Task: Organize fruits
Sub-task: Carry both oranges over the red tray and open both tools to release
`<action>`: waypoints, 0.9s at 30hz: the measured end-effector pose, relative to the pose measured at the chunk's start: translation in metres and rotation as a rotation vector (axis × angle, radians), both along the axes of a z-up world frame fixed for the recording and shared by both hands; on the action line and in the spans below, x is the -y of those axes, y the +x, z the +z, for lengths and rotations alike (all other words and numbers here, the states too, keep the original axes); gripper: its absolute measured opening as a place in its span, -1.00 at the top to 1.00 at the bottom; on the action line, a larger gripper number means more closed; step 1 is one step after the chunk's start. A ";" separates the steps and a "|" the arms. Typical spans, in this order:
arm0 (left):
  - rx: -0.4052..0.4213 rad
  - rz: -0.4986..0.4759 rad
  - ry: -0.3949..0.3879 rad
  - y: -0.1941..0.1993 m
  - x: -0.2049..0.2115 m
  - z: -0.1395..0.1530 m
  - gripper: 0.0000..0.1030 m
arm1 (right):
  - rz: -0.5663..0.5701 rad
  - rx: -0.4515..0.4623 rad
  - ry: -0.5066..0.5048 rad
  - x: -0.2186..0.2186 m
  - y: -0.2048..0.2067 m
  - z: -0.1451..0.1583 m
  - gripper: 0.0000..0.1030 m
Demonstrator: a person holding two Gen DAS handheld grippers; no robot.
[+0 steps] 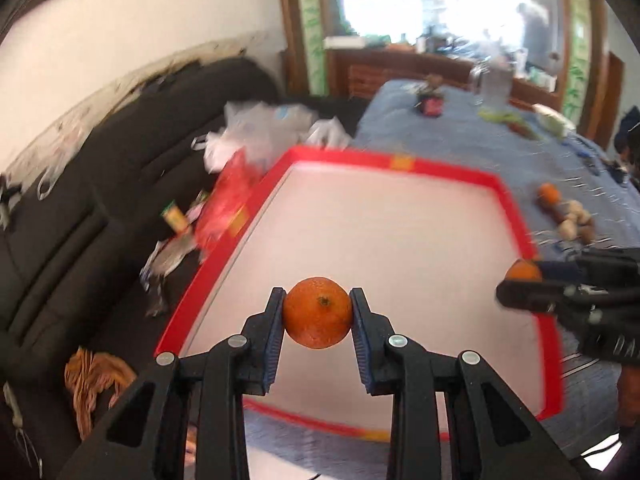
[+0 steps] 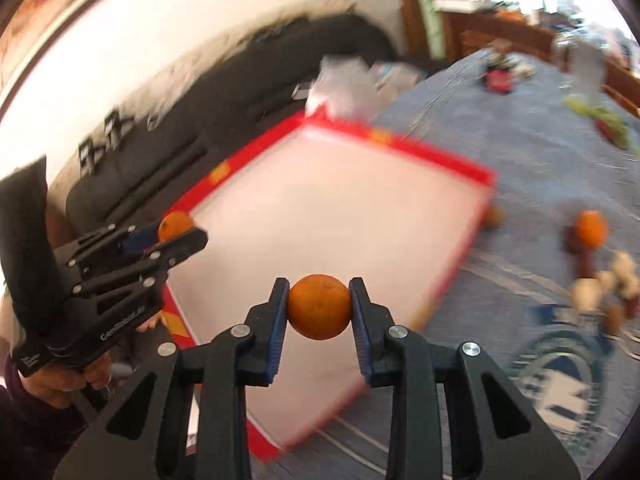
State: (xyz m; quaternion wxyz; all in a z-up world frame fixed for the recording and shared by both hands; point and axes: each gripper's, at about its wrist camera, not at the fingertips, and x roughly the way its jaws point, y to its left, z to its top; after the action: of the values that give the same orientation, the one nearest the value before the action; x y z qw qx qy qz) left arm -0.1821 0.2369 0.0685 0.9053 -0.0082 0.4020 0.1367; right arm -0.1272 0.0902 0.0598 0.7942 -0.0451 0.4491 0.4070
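Two small oranges are up in the air at once, one in each tool. The left orange [image 1: 318,313] sits pinched between the blue pads of the left gripper [image 1: 318,314], stem scar facing the camera, held across its widest part above the near half of the red-rimmed tray [image 1: 516,216]. The right orange [image 2: 319,306] is clamped the same way in the right gripper [image 2: 319,307], hanging over the tray's near right edge. Both claws are clenched on their fruit, with rind touching the pads on either side.

I'd guess these are light, firm little things with a slightly giving peel: round enough to roll once let go, so they want setting down low on the pale tray floor, not dropping. The grip across the middle looks like the safe place; squeezing harder would only bruise them.

Out on the blue tablecloth [image 2: 520,168], well to the right of the tray, another loose orange [image 2: 591,229] waits among a small pile of pale and brown pieces [image 2: 600,284], too blurred to name. A dark sofa [image 1: 100,184] littered with plastic bags [image 1: 256,128] runs along the tray's left side
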 end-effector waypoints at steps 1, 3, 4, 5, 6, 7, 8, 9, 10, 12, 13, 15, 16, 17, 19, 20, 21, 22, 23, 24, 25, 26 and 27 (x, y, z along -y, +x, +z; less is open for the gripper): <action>-0.011 0.000 -0.003 0.003 -0.004 -0.004 0.40 | 0.020 -0.014 -0.022 -0.012 -0.003 -0.006 0.37; -0.019 -0.007 -0.008 0.005 -0.005 -0.009 0.39 | 0.044 -0.025 -0.054 -0.025 -0.006 -0.013 0.37; -0.025 -0.010 -0.009 0.007 -0.005 -0.011 0.39 | 0.042 -0.027 -0.074 -0.028 -0.006 -0.016 0.37; -0.028 -0.013 -0.008 0.008 -0.005 -0.012 0.39 | 0.035 -0.029 -0.091 -0.030 -0.004 -0.019 0.37; -0.035 -0.018 -0.005 0.011 -0.003 -0.015 0.39 | 0.027 -0.031 -0.108 -0.031 -0.001 -0.020 0.37; -0.040 -0.020 -0.003 0.011 -0.003 -0.017 0.39 | 0.021 -0.028 -0.116 -0.029 0.000 -0.021 0.37; -0.050 -0.018 0.001 0.010 -0.002 -0.020 0.38 | 0.019 -0.031 -0.120 -0.025 0.000 -0.022 0.37; -0.059 -0.015 0.003 0.009 -0.001 -0.022 0.37 | 0.018 -0.032 -0.119 -0.023 -0.001 -0.022 0.36; -0.055 -0.012 0.008 0.005 0.000 -0.022 0.37 | 0.021 -0.030 -0.128 -0.021 -0.003 -0.023 0.36; -0.052 -0.007 0.034 0.000 0.001 -0.022 0.31 | 0.027 -0.018 -0.146 -0.018 -0.007 -0.023 0.32; -0.057 -0.002 0.059 0.000 0.003 -0.021 0.15 | 0.030 -0.013 -0.154 -0.016 -0.011 -0.024 0.26; -0.059 0.012 0.080 -0.002 0.003 -0.020 -0.13 | 0.040 -0.006 -0.159 -0.014 -0.016 -0.024 0.14; -0.051 0.014 0.092 -0.004 0.004 -0.018 -0.16 | 0.053 0.018 -0.168 -0.013 -0.023 -0.023 0.06; -0.048 0.015 0.100 -0.006 0.004 -0.017 -0.16 | 0.061 0.033 -0.180 -0.012 -0.027 -0.022 -0.01; -0.042 0.019 0.115 -0.009 0.006 -0.014 -0.16 | 0.089 0.054 -0.191 -0.009 -0.039 -0.023 -0.03; -0.039 0.021 0.118 -0.009 0.006 -0.013 -0.16 | 0.102 0.060 -0.195 -0.008 -0.043 -0.023 -0.03; -0.031 0.024 0.126 -0.012 0.008 -0.010 -0.17 | 0.110 0.066 -0.201 -0.007 -0.047 -0.023 -0.03; -0.027 0.023 0.131 -0.013 0.009 -0.009 -0.19 | 0.116 0.074 -0.212 -0.005 -0.051 -0.023 -0.03; -0.022 0.022 0.136 -0.014 0.011 -0.007 -0.21 | 0.118 0.071 -0.212 -0.003 -0.053 -0.023 -0.03; -0.011 0.016 0.142 -0.017 0.014 -0.003 -0.23 | 0.119 0.057 -0.203 0.000 -0.053 -0.023 -0.03; -0.002 0.013 0.145 -0.018 0.016 0.000 -0.27 | 0.122 0.043 -0.193 0.003 -0.054 -0.023 -0.03; 0.011 0.012 0.147 -0.020 0.018 0.003 -0.30 | 0.126 0.032 -0.183 0.006 -0.054 -0.022 -0.03; 0.020 0.011 0.147 -0.021 0.019 0.005 -0.35 | 0.130 0.025 -0.172 0.008 -0.055 -0.022 -0.03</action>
State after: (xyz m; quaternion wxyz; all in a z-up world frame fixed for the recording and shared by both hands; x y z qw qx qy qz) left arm -0.2030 0.2175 0.0737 0.9066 0.0547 0.3820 0.1708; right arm -0.1818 0.0818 0.0380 0.7647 -0.1473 0.4687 0.4169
